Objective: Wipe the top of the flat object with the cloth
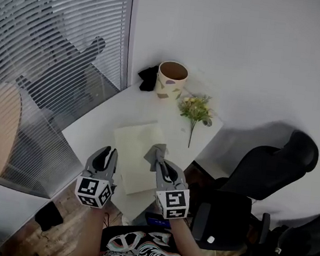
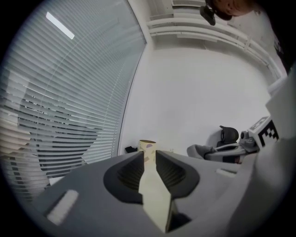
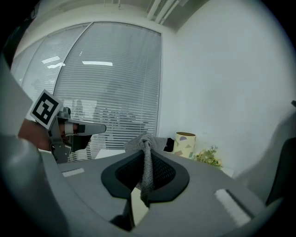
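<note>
Over the table (image 1: 99,123), cloth (image 1: 156,153) tight in right gripper (image 1: 160,164), flat object (image 1: 135,150) tight in left gripper (image 1: 108,153), cup (image 1: 171,81) beyond.

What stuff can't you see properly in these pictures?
- The small black thing behind the patterned paper cup: head view, too small and dark to name.
- The near right edge of the pale yellow flat board: head view, the right gripper covers it.
- Whether the grey knitted cloth touches that board: head view, the cloth's underside is hidden.

Soft even daylight, fisheye-warped edges.
</note>
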A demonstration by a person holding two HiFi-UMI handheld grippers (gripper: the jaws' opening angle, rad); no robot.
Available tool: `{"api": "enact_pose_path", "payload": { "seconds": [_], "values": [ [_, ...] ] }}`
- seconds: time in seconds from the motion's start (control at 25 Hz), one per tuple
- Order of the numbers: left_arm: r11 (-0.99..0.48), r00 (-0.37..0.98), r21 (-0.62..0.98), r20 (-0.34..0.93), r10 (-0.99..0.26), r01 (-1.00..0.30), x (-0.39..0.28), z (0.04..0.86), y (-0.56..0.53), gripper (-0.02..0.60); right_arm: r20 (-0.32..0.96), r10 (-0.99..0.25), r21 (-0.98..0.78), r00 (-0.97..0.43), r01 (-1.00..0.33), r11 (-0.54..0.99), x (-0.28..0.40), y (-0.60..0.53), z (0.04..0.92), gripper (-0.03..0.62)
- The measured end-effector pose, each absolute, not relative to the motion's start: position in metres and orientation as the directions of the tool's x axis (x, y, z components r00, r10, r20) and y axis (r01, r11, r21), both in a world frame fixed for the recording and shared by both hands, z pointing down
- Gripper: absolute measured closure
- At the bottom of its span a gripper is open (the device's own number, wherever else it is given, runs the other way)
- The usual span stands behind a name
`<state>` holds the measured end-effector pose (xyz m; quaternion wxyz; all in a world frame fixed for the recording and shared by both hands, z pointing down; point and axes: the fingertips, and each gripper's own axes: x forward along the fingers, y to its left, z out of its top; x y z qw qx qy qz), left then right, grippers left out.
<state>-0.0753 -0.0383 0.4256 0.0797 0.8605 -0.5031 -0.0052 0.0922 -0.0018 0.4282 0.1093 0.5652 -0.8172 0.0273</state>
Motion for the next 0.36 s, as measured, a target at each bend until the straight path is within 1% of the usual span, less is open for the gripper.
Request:
{"api": "enact_pose_path", "payload": {
  "seconds": [0.36],
  "values": [
    [-0.486, 0.499, 0.144, 0.071, -0.864, -0.862, -0.081, 0.4272, -0.0312, 0.472, 0.226, -0.911, 0.092, -0.344, -0.924, 0.371, 0.0842, 0.001, 0.4314, 0.576]
  ]
}}
